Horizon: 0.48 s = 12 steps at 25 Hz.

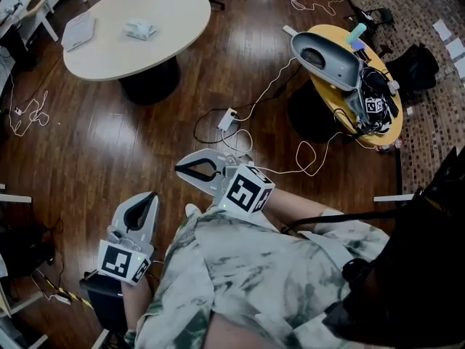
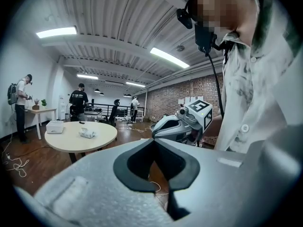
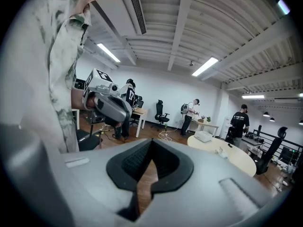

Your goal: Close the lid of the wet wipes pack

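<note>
Holding my left gripper (image 1: 147, 202) and right gripper (image 1: 182, 169) close to my body, both jaws clenched on nothing, I see the wet wipes pack (image 1: 139, 29) far ahead on the round desk (image 1: 174, 6), well apart from both. Neither gripper looks clearly nearer.

Pack (image 1: 139, 29) on the surface (image 1: 174, 13), right of a box (image 1: 78, 31); second surface (image 1: 330, 100) farther right across the floor (image 1: 109, 144)

Cream round table (image 1: 163, 9), white wipes pack (image 1: 139, 29), dark brown floor (image 1: 109, 147), mottled green-white shirt (image 1: 254, 275)
</note>
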Available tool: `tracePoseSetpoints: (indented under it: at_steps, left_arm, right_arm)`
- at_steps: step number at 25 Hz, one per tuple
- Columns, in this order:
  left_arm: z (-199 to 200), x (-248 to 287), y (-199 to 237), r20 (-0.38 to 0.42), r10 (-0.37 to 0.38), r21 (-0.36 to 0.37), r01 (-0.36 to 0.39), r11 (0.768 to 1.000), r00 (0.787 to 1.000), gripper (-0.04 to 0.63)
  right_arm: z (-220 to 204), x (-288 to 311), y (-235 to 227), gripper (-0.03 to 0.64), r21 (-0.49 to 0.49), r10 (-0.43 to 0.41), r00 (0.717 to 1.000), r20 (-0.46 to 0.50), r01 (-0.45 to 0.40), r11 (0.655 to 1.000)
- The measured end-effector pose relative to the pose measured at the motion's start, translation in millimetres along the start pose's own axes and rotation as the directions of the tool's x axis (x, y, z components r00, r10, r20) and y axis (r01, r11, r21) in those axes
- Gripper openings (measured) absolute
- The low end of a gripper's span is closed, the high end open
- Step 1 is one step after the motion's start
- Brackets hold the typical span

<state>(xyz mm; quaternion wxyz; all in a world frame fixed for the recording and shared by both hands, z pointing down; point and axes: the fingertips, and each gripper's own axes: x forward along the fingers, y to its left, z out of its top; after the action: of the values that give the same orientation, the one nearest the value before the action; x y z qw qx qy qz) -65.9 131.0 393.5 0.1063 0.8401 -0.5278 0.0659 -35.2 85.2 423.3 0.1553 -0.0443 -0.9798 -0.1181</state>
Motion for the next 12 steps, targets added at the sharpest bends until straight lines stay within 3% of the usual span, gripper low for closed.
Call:
tracePoseSetpoints:
  at_steps: [12]
  left_arm:
    - [5,29,75,0.002,-0.001,-0.005,0.001,1.000,1.000,0.000]
  right_arm:
    - [-7,50,-58,0.006,0.002,0.001,1.000,-0.029,-0.001,1.000]
